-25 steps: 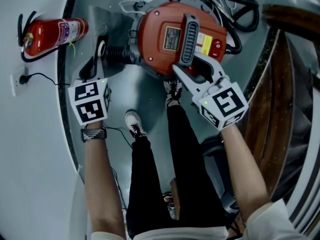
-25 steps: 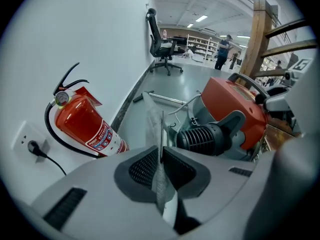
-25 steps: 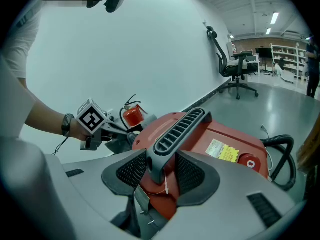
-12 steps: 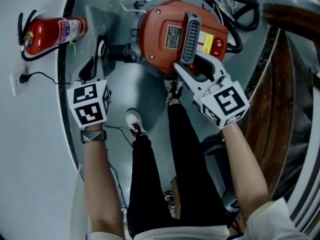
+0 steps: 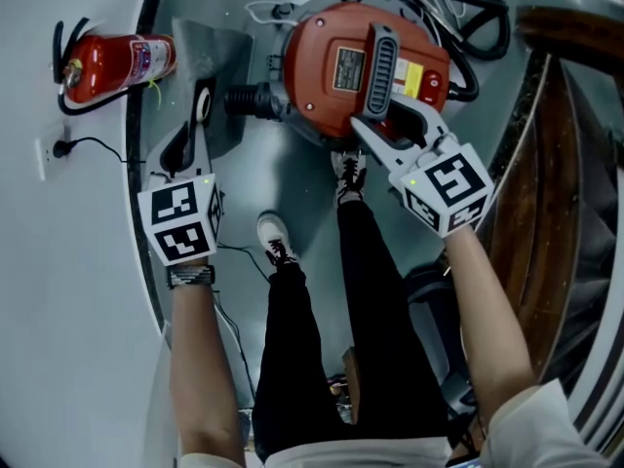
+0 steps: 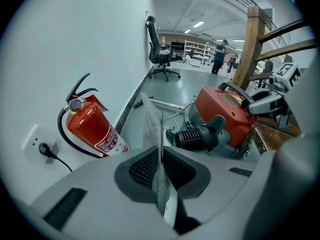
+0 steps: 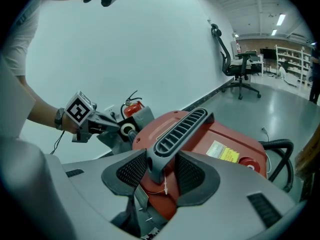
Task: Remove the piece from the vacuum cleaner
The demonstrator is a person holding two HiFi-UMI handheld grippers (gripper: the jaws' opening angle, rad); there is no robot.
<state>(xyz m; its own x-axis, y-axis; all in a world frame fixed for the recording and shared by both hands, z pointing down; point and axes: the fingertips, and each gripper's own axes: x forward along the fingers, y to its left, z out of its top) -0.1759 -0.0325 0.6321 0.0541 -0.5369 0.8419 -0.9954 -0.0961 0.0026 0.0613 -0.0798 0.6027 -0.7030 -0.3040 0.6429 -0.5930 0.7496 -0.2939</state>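
Grey piece (image 6: 151, 126) pinched in left claw (image 6: 160, 156); right claw (image 7: 162, 173) clamps vacuum cleaner (image 7: 227, 139) handle (image 7: 181, 128).

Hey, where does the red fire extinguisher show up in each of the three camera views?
Head view: the fire extinguisher is at the upper left, by the white wall.
Left gripper view: it stands left of centre, against the wall, beside a wall socket.
Right gripper view: small, left of centre, partly hidden behind the grey piece.
Shared landmark: the red vacuum cleaner, to the extinguisher's right in every view.
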